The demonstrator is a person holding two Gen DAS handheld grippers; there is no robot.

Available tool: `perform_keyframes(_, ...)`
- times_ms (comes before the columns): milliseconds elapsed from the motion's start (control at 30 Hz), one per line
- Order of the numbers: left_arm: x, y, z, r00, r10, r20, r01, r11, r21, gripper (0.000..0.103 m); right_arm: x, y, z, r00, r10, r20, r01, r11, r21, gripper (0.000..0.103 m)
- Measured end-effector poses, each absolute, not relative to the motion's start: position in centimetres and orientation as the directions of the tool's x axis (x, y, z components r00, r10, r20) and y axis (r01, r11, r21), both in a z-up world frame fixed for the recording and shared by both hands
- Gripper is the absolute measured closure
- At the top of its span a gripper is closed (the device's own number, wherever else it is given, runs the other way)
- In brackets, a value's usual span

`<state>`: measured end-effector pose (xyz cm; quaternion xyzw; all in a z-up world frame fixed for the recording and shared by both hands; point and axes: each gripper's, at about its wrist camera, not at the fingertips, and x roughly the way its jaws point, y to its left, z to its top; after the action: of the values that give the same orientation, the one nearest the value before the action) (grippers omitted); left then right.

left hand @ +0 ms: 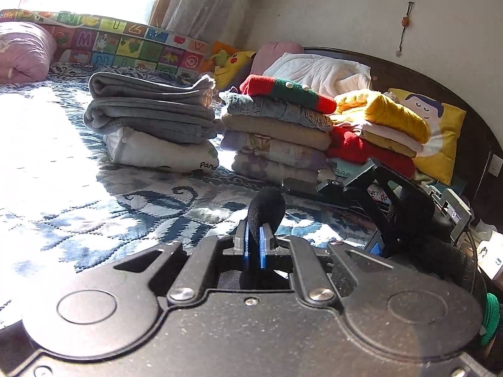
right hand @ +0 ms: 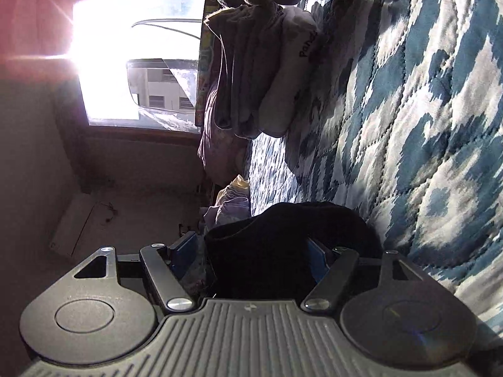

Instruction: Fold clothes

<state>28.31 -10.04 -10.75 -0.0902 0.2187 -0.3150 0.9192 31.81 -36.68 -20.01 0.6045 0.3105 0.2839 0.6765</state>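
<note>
A black knit garment (left hand: 267,207) sticks up between the blue pads of my left gripper (left hand: 255,235), which is shut on it just above the blue-and-white quilt (left hand: 125,207). The cloth runs on to the right, where the right gripper (left hand: 301,188) lies low over the bed. In the right wrist view, turned on its side, the same black garment (right hand: 283,245) bunches between the fingers of the right gripper (right hand: 251,248). Those fingers stand wide apart, with the cloth against the right pad (right hand: 317,251) and a gap at the left pad.
Three stacks of folded clothes stand on the bed behind: a grey one (left hand: 151,110), a mixed one with a red-and-green top (left hand: 276,132), and a red-and-yellow one (left hand: 377,125). Pillows, a yellow plush toy (left hand: 232,62) and a dark headboard (left hand: 440,81) lie beyond. A bright window (right hand: 125,47) is left.
</note>
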Motion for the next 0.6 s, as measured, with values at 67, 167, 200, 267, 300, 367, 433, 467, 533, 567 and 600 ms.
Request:
perform_keyframes(67,28.5,-9.9,-10.9,0.705,-0.618,-0.348,0.536,0.785,-0.309,0.097,32.0,-36.4,-20.3,0.674,0.731,-0.104,0.025,0.118,0.993,0.031)
perform_keyframes(167,28.9,-9.6,-11.2,0.701,-0.618,-0.355,0.529,0.785,-0.323,0.098,32.2,-36.2,-21.2,0.706,0.701,-0.101,0.065,0.077,0.995,0.032)
perform_keyframes(200,29.0,-9.6,-11.3,0.700,-0.617,-0.360,0.528,0.786,-0.322,0.099,32.2,-36.2,-21.5,0.715,0.692,-0.103,0.078,0.067,0.995,0.033)
perform_keyframes(267,29.1,-9.6,-11.5,0.692,-0.621,-0.368,0.532,0.783,-0.322,0.099,32.3,-36.0,-21.9,0.726,0.678,-0.115,0.095,0.066,0.993,0.037)
perform_keyframes(300,29.1,-9.7,-11.6,0.690,-0.621,-0.372,0.533,0.784,-0.318,0.099,32.4,-36.0,-22.1,0.731,0.672,-0.121,0.107,0.062,0.992,0.040)
perform_keyframes(367,29.2,-9.9,-11.8,0.680,-0.625,-0.383,0.543,0.781,-0.309,0.100,32.5,-35.9,-22.5,0.738,0.662,-0.133,0.126,0.059,0.990,0.046)
perform_keyframes(433,29.2,-10.3,-12.1,0.668,-0.628,-0.398,0.561,0.777,-0.285,0.100,32.8,-35.8,-22.7,0.738,0.657,-0.155,0.144,0.072,0.987,0.055)
perform_keyframes(467,29.1,-10.7,-12.2,0.658,-0.632,-0.408,0.578,0.772,-0.263,0.101,32.9,-35.8,-22.8,0.735,0.659,-0.157,0.148,0.070,0.986,0.056)
perform_keyframes(533,28.8,-11.4,-12.5,0.638,-0.640,-0.428,0.616,0.758,-0.215,0.101,33.2,-35.9,-23.1,0.730,0.665,-0.160,0.157,0.066,0.985,0.056)
perform_keyframes(567,28.5,-12.0,-12.6,0.632,-0.634,-0.445,0.640,0.751,-0.160,0.101,33.3,-36.1,-23.2,0.727,0.669,-0.151,0.157,0.052,0.986,0.056)
perform_keyframes(600,28.0,-12.7,-12.8,0.630,-0.625,-0.460,0.665,0.741,-0.096,0.101,33.3,-36.2,-23.3,0.724,0.674,-0.145,0.156,0.044,0.987,0.056)
